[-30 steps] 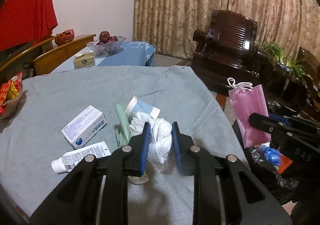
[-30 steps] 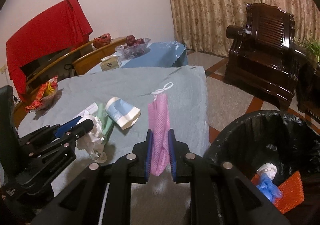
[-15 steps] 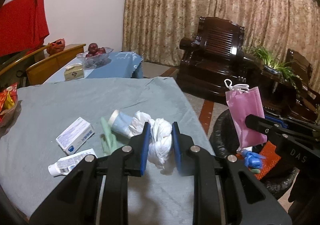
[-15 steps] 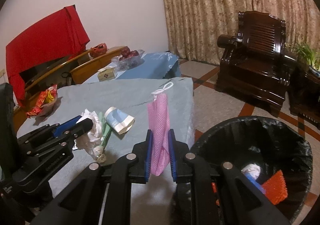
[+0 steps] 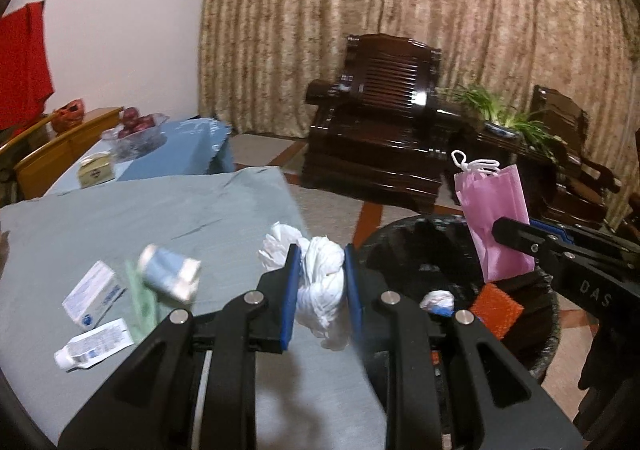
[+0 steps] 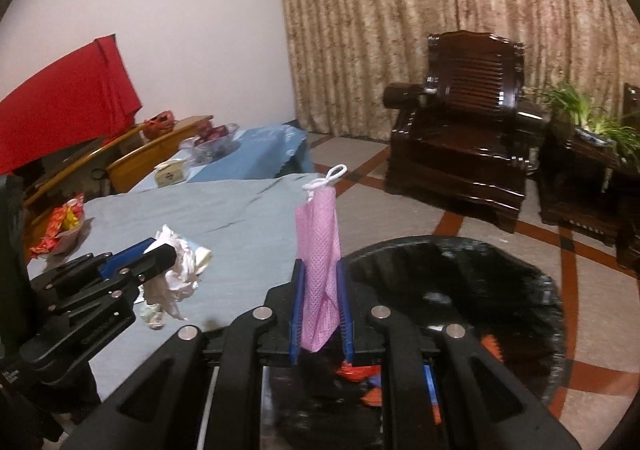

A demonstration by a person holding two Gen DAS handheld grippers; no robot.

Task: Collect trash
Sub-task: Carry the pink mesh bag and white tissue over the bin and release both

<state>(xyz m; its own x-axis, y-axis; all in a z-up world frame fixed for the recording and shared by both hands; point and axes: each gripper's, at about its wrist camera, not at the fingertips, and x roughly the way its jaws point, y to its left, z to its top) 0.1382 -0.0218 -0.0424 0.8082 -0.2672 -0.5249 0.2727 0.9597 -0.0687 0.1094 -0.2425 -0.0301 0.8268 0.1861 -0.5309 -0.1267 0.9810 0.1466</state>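
both grippers carry their trash over toward the bin

since a second ago both grippers have swung away from the table (image 5: pixel 120 218) toward the black-lined trash bin (image 5: pixel 404 246), which fills far more of each view.

left wrist view: the left gripper (image 5: pixel 319 286) has its jaws pinching a twisted white tissue wad (image 5: pixel 322 282), which stands between the blue pads and hangs a little below them. the wad sits over the table's right edge, just beside the bin's rim. on the grey-blue cloth to the left lie a blurred paper cup (image 5: pixel 170 274), a green strip (image 5: pixel 138 306), a small white box (image 5: pixel 92 296) and a white tube (image 5: pixel 94 344). to the right, the right gripper (image 5: pixel 508 234) holds a pink face mask (image 5: pixel 496 222) upright above the bin; inside the bin are an orange mesh piece (image 5: pixel 496 308) and a white-and-blue scrap (image 5: pixel 438 300).

right wrist view: the right gripper (image 6: pixel 322 314) has its jaws pressed onto the pink face mask (image 6: pixel 320 266), its white ear loop at the top. the mask is at the near left rim of the trash bin (image 6: pixel 500 282). at left, the left gripper (image 6: pixel 160 256) grips the white tissue wad (image 6: pixel 176 274) above the table (image 6: pixel 240 222), near its edge.
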